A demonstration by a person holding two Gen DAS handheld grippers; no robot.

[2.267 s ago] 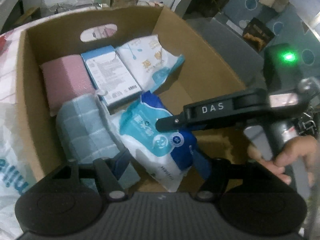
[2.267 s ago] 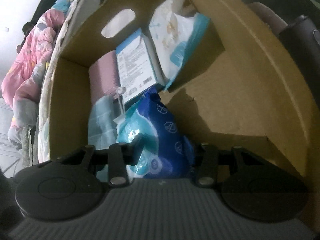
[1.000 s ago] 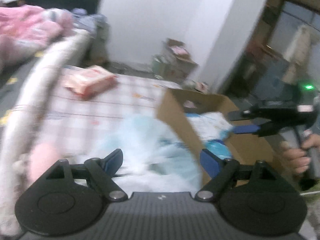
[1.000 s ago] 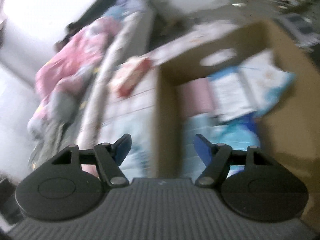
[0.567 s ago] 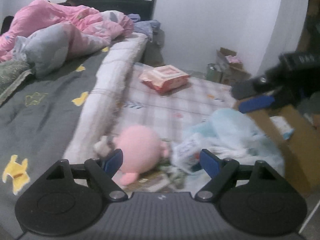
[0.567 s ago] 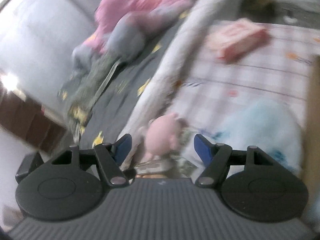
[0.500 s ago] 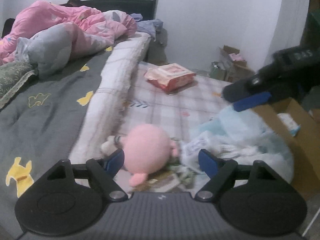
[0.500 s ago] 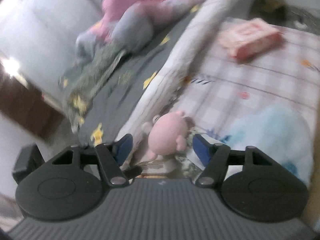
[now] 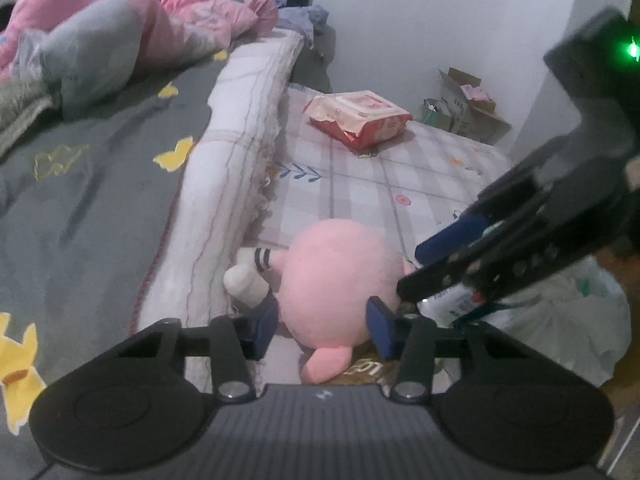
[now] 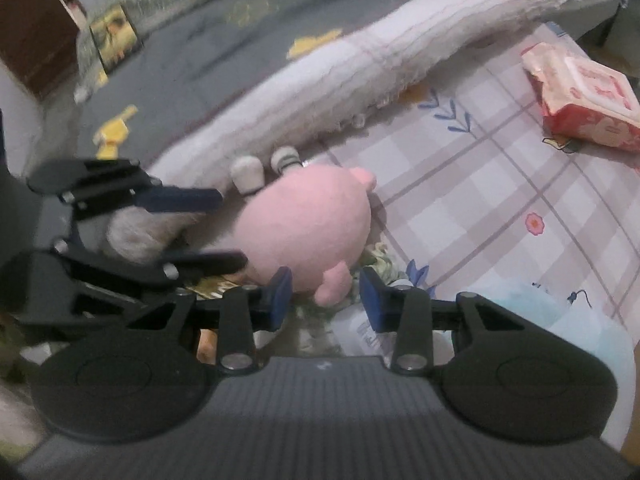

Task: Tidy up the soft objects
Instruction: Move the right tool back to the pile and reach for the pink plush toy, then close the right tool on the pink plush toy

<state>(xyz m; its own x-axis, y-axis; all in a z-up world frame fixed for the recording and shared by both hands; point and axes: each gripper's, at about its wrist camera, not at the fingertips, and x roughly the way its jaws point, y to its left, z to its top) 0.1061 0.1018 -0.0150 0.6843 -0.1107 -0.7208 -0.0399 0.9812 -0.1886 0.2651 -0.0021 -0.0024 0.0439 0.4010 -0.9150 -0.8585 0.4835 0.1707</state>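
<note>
a round pink plush toy [image 9: 336, 280] with white striped-sock feet lies on the checked pale bed sheet [image 9: 400, 168], right against the rolled white quilt edge [image 9: 236, 160] that runs along the bed. its feet point toward that quilt roll. one small pink limb sticks out at the near end, over a crumpled printed wrapper.

the left gripper [image 9: 322, 330] reaches down over the toy, its blue-padded fingers [image 9: 266, 326] on either side of the plush body and closing in; from its own camera the pads look to be at the toy's flanks, but in the right wrist view the same gripper [image 10: 208, 230] shows its fingers apart beside the toy, so no firm squeeze can be told. the right gripper [image 10: 322, 294] comes in from the other end, its fingers closing around the small pink limb, still with a gap to each side.

just beside the toy, toward the right gripper, lies a pale blue and white plastic-wrapped pack [image 9: 560, 312]. well apart, farther up the sheet, rests a red and pink soft tissue pack [image 9: 356, 116]. beyond the quilt roll spreads a grey blanket with yellow shapes [image 9: 92, 184], and a pink bedding heap [image 9: 132, 32] lies at the head of the bed. cardboard boxes [image 9: 464, 104] stand by the white wall.
</note>
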